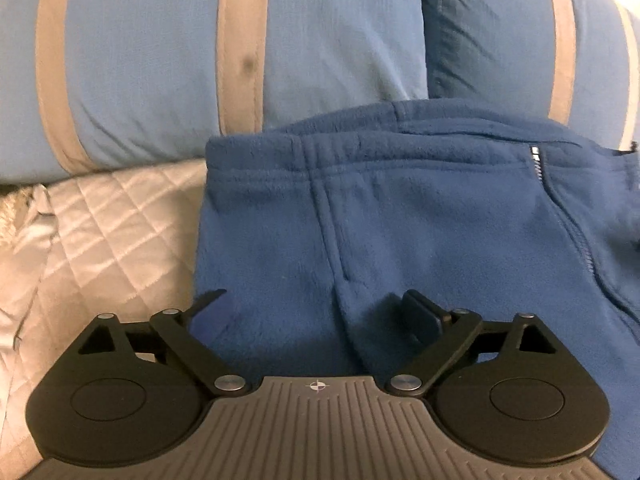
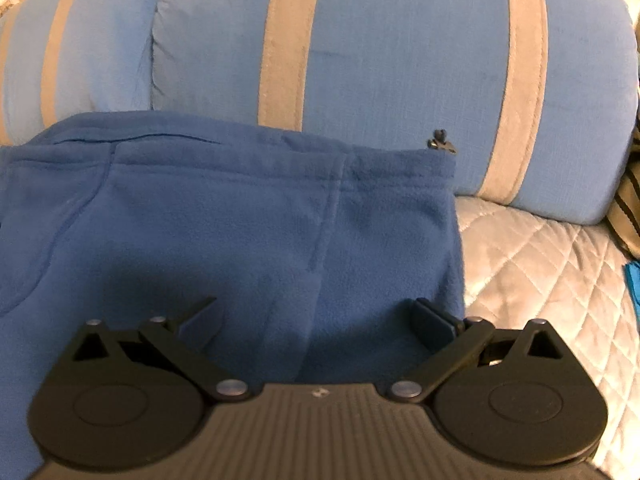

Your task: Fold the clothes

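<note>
- Fleece jacket (image 1: pixel 400 220) lies flat on the quilted cover (image 1: pixel 100 220), its far edge against the striped cushions (image 1: pixel 160 60), straight ahead of both your tongs.
- Your left tongs (image 1: pixel 316 308) stand wide, holding nothing, over its left edge.
- Your right tongs (image 2: pixel 320 316) stand just as wide and bare, over its right edge (image 2: pixel 452 240).
- Its long axis runs side to side, so each hand is nearest its own end.
- Near hem is hidden under the tongs; whether it's already folded over, you can't tell.

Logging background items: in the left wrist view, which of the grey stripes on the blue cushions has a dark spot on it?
The middle grey stripe, running down to the fleece garment's top left corner. It carries a dark smudge halfway down; the other stripes look clean.
</note>
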Available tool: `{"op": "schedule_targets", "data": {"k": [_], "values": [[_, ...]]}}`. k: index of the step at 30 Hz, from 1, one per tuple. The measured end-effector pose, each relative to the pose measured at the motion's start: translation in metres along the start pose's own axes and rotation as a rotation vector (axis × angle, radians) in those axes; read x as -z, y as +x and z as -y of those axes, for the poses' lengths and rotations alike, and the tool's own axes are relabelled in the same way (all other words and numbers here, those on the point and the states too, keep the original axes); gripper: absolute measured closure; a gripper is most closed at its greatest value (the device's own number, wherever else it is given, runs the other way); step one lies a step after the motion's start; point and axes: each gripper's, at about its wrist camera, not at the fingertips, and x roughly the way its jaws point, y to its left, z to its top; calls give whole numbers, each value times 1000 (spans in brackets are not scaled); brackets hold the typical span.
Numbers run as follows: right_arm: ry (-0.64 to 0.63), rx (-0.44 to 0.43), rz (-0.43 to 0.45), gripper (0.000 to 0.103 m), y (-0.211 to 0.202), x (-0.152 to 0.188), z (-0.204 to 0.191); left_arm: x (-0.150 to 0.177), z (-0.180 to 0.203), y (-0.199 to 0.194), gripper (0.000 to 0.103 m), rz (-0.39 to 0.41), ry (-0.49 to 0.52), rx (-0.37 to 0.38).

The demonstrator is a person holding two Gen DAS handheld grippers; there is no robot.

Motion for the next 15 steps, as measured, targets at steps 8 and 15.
{"op": "schedule_targets", "data": {"k": [8,15], "values": [[148,-21,-96,0,-15,-15,38,3,-48,-13,10,-30,-163,130],[352,-146,-196,0,-16,-21,95,6,-93,-19,10,-50,-325,222]]}}
